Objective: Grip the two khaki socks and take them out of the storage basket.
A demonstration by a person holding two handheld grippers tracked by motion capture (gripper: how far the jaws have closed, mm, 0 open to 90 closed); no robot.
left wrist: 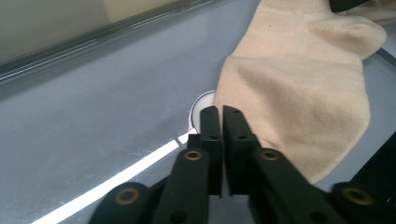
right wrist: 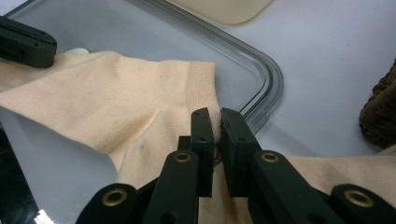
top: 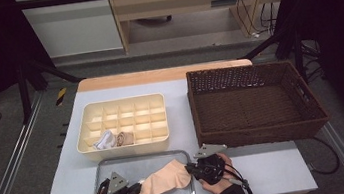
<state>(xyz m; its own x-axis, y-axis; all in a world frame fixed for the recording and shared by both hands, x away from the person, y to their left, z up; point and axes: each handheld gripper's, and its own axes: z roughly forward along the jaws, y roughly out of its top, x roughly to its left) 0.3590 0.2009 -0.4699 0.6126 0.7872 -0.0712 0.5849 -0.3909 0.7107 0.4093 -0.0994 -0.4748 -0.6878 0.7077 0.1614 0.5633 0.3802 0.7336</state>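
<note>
A peach sock (top: pixel 163 179) hangs stretched between my two grippers over a shiny metal tray (top: pixel 140 157) at the table's front. My left gripper (top: pixel 138 188) is shut on one end of the sock (left wrist: pixel 299 93); the left gripper view has its jaws (left wrist: pixel 219 112) nearly together, with the fabric's edge at their tips. My right gripper (top: pixel 190 168) is shut on the other end. In the right gripper view its jaws (right wrist: pixel 214 114) pinch the ribbed cuff of the sock (right wrist: pixel 116 107), and the left gripper (right wrist: pixel 25 42) shows at the top left.
Behind the tray stands a cream divided organizer (top: pixel 120 102) with a rolled white sock (top: pixel 103 140) and a rolled tan sock (top: pixel 124 137) in two front compartments. A brown wicker basket (top: pixel 252 67) sits at the right. The tray's rim (right wrist: pixel 271 79) lies just past my right jaws.
</note>
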